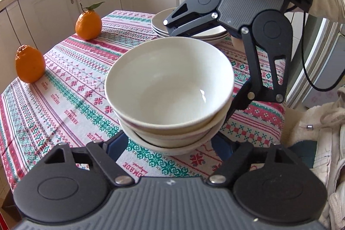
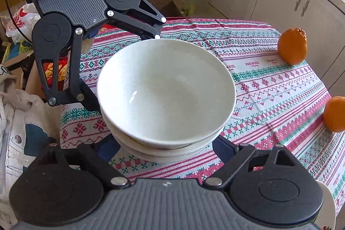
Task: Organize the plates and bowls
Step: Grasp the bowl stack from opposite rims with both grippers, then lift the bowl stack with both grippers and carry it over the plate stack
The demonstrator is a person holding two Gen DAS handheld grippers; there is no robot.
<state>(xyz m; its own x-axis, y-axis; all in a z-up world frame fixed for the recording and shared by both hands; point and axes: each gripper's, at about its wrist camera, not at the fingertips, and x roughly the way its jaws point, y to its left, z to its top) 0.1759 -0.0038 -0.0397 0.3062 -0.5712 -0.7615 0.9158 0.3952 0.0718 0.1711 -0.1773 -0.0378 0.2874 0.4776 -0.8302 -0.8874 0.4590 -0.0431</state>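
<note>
On the patterned cloth of the counter (image 1: pixel 71 87), close to its near edge, stands the stack of bowls (image 1: pixel 170 96): three cream bowls nested, the top one sitting a little askew on the two beneath. Farther off, toward the far right of the left wrist view, we see the stack of plates (image 1: pixel 160 24), partly hidden. Two oranges (image 1: pixel 88 24) sit well apart from the crockery along the far left side of the cloth.

We have both tools around the bowls. Our left gripper (image 1: pixel 170 147) straddles the lowest bowl from the near side, its blue-padded fingers (image 1: pixel 117 143) lying just beside the bowl wall on either hand; the bowls hide the pad faces, so we cannot tell whether they press yet. Our right gripper (image 2: pixel 166 149) straddles the same stack from the opposite side, jaws spread about as wide as the bowl, and again contact is hidden. Each tool shows in the other's camera, leaning over the far rim.

We judge the step in hand to be taking hold of the whole bowl stack with two tools at once, presumably to carry it to a tidier place near the plates. The next move calls for both pairs of fingers to seat firmly low on the bottom bowl before any lift, and for the two hands to rise together and level. The skewed top bowl could slide if either side leads.
</note>
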